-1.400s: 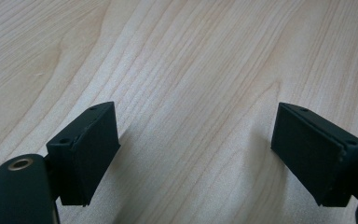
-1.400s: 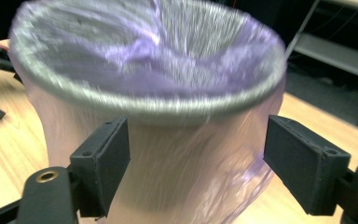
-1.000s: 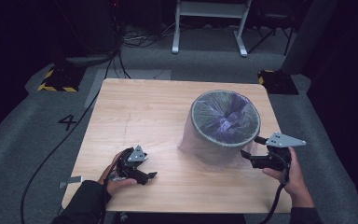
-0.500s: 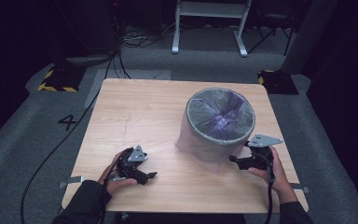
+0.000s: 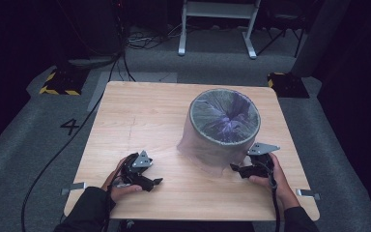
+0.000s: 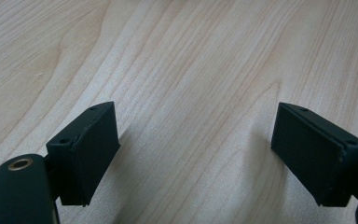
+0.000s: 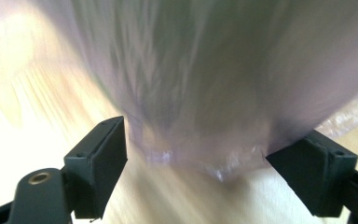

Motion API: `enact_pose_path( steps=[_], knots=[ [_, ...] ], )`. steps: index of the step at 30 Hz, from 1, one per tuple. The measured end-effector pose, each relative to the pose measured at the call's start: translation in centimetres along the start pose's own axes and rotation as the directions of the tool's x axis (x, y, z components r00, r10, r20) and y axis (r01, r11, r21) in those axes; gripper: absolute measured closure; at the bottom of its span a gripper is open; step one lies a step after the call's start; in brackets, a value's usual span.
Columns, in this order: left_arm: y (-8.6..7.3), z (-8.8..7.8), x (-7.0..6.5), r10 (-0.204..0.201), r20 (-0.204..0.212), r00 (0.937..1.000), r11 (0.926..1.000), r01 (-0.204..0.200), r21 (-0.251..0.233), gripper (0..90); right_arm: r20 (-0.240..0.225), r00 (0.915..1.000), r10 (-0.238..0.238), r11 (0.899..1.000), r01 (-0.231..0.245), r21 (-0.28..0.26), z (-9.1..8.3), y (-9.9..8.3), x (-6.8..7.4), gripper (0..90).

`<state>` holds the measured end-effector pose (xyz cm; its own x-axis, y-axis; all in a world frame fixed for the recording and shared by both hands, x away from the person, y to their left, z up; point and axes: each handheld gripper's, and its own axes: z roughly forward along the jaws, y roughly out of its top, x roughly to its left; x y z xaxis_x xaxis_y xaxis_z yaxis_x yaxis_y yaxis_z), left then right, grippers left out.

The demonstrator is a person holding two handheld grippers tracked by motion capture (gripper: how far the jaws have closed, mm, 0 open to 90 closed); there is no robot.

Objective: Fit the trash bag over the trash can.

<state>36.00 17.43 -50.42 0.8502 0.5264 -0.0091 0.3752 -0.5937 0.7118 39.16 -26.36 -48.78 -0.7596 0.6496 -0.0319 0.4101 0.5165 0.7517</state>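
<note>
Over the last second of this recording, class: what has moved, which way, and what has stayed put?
The right gripper has come down from beside the bin's rim to the foot of the bag-lined bin, its open jaws now either side of the bag's loose hem. Nothing was gripped or released. The left gripper, open on the table, and the bin stayed put.

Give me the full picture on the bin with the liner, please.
The bin is round, open-topped and upright on the table's far right part. A thin, translucent purplish bag lines it, folds over the rim and drapes down the outside to the table. Its bottom hem lies between the right tongs' open jaws; contact is unclear.
</note>
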Motion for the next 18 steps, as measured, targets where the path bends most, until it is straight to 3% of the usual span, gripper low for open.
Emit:
enact_pose_path(
  steps=[6, 11, 18],
  knots=[
    [0.0, 0.0, 0.0, 0.002, 0.001, 1.0000, 1.0000, -0.002, 0.002, 14.4, 0.023, 0.9996, 0.015, 0.999, -0.016, 0.037, -1.1, -2.1, -0.2, 18.7],
    [0.0, 0.0, 0.0, 0.002, 0.001, 1.0000, 1.0000, -0.002, 0.002, 14.4, 0.044, 0.9962, 0.076, 0.997, -0.077, 0.025, -2.0, -3.8, -0.5, 17.4],
    [0.0, 0.0, 0.0, 0.002, 0.001, 1.0000, 1.0000, -0.002, 0.003, 14.4, 0.074, 0.9922, 0.100, 0.995, -0.101, 0.008, -3.4, -5.0, 0.1, 16.8]
  ],
)
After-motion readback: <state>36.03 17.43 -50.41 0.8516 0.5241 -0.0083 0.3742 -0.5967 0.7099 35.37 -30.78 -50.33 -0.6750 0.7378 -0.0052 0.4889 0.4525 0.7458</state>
